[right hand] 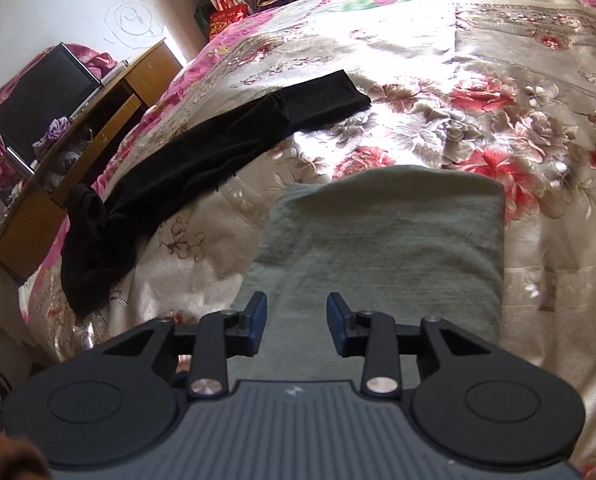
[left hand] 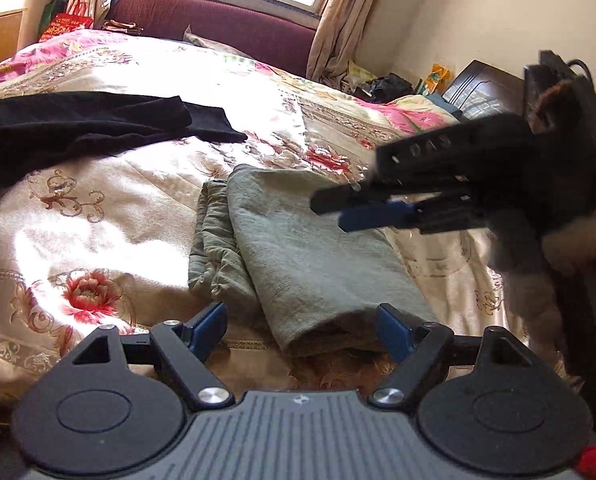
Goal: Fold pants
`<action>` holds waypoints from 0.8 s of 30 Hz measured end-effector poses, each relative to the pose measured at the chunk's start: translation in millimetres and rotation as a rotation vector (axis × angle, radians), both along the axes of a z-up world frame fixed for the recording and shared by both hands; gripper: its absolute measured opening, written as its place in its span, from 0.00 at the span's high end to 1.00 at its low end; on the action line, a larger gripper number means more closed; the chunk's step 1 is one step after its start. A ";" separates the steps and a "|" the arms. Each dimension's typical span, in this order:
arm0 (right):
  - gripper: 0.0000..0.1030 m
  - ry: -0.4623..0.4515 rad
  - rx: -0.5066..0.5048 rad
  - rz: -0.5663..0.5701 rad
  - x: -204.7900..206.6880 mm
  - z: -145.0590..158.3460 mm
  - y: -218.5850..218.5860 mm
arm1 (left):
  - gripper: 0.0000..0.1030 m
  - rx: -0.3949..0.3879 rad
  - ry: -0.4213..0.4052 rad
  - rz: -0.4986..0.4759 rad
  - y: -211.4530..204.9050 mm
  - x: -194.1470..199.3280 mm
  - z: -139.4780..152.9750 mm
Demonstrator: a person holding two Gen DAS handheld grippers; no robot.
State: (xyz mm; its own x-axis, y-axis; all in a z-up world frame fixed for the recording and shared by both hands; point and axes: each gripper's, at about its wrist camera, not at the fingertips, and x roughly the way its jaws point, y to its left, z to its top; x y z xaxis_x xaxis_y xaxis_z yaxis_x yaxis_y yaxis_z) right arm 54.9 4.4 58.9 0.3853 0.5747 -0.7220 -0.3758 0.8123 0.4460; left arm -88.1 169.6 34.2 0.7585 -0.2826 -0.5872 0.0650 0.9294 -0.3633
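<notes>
Sunlit bedroom, floral quilt (right hand: 438, 92) spread over the bed as the work surface. Grey-green pants (right hand: 382, 248) lie near the bed's near edge, already folded into a compact stack; in the left wrist view the layered edges show along its left side, top layer fairly smooth.

Left gripper (left hand: 302, 332): jaws wide, nothing held, poised at the stack's near end. Right gripper (right hand: 295, 324): jaws part-open, nothing between them, hanging over the stack; whether it touches the cloth, cannot tell.

Black pants (right hand: 201, 152) lie well apart toward the quilt's left side, stretched long, one end bunched at the bed's edge — unfolded.

Judgement: the grey-green pair looks finished or nearly so. Next move likely calls for squaring that stack, or reaching over to the black pair and spreading it flat.
</notes>
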 end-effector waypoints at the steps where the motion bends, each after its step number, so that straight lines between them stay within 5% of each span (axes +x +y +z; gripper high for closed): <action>1: 0.60 -0.004 0.027 0.000 6.2 2.0 5.1 | 0.09 0.010 -0.010 0.001 -2.0 -0.5 2.5; 7: 0.56 -0.033 -0.031 0.027 38.1 -1.8 60.8 | 0.09 0.046 0.007 -0.031 -14.1 4.2 6.4; 13: 0.59 -0.013 -0.255 0.057 55.1 -37.5 92.4 | 0.10 0.106 0.078 -0.011 -17.4 23.4 -5.2; 15: 0.77 -0.036 -0.278 0.063 57.2 -39.4 87.5 | 0.40 0.150 0.073 -0.012 -19.8 24.7 -8.5; 18: 0.94 -0.006 -0.217 0.059 62.1 -31.4 70.4 | 0.67 0.164 0.096 -0.001 -14.9 26.7 -12.0; 24: 0.95 -0.034 -0.071 0.038 63.5 5.4 53.4 | 0.75 0.079 0.039 0.072 15.4 19.2 5.8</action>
